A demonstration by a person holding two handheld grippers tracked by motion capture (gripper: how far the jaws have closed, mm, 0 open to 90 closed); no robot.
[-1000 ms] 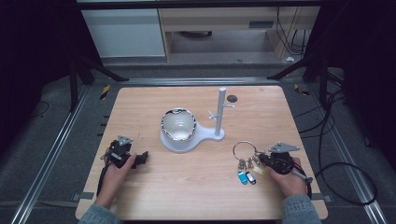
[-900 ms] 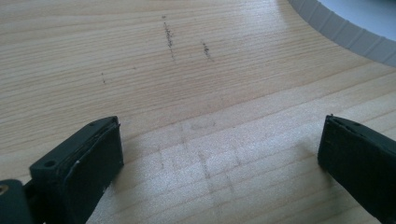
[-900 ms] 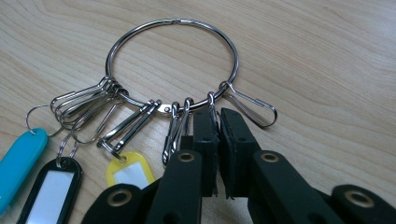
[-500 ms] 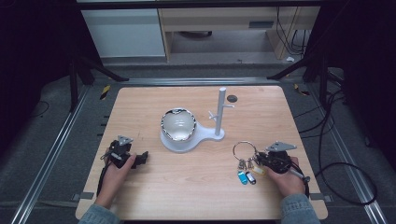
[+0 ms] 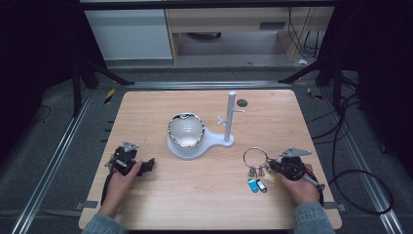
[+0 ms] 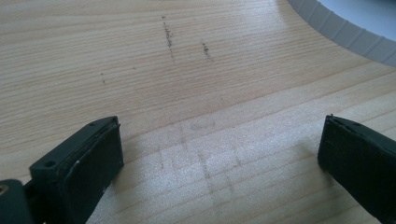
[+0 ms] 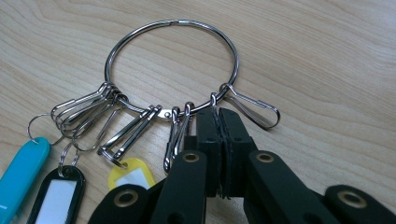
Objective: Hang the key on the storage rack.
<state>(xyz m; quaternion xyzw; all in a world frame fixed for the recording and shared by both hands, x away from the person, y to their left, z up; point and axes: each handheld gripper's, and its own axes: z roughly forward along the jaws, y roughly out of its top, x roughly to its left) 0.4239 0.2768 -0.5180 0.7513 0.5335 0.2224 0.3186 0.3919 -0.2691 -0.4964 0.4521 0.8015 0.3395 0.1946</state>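
Note:
A large metal key ring (image 7: 173,22) lies flat on the wooden table (image 5: 195,204), strung with several snap hooks and blue (image 7: 18,172), black (image 7: 56,196) and yellow (image 7: 133,175) tags. My right gripper (image 7: 217,112) is shut on the near side of the ring; its jaws have just been closing, with the wire pinched between the pads. From above, the key ring (image 5: 245,157) sits at the front right with the right gripper (image 5: 269,165) at its right edge. My left gripper (image 5: 148,165) rests at the front left; in its own view the left gripper (image 6: 219,140) stands open over bare wood.
A white stand (image 5: 195,146) sits mid-table. It carries a shiny bowl (image 5: 185,130) and an upright post (image 5: 230,117) with short pegs. Its ribbed rim (image 6: 345,32) shows ahead of the left gripper. A dark round hole (image 5: 242,103) marks the far table.

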